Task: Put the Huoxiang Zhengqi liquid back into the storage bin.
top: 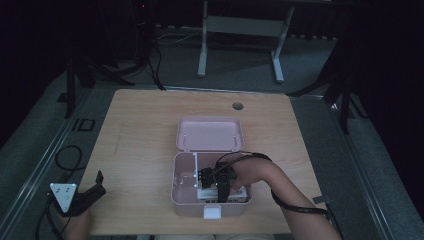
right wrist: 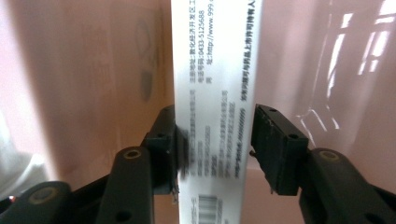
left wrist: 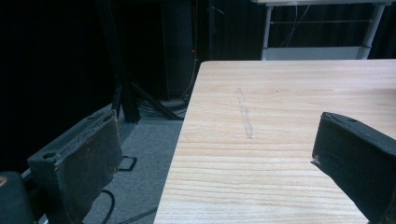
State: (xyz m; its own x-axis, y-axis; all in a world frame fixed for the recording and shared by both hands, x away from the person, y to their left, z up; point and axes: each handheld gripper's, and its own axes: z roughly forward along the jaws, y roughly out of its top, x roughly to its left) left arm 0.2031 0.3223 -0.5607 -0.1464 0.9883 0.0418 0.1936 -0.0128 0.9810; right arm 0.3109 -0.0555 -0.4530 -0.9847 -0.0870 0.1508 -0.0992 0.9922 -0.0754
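Note:
A pink plastic box (top: pixel 175 186) stands open on the wooden table (top: pixel 140 135), its lid (top: pixel 210 134) laid back flat behind it. My right gripper (top: pixel 222 194) reaches down into the box's right part. In the right gripper view the right gripper (right wrist: pixel 215 135) is shut on a white printed carton (right wrist: pixel 217 70), one jaw pressing each long side, with the pink wall behind. The carton (top: pixel 206 193) lies low in the box near its front wall. My left gripper (top: pixel 101 182) rests at the table's front left edge, open and holding nothing (left wrist: pixel 217 126).
A white latch (top: pixel 212 212) sticks out from the box's front wall. A round cable hole (top: pixel 238 106) sits near the table's far edge. The table's left edge (left wrist: pixel 187 121) drops to grey floor with cables. A white desk frame (top: pixel 240 30) stands beyond.

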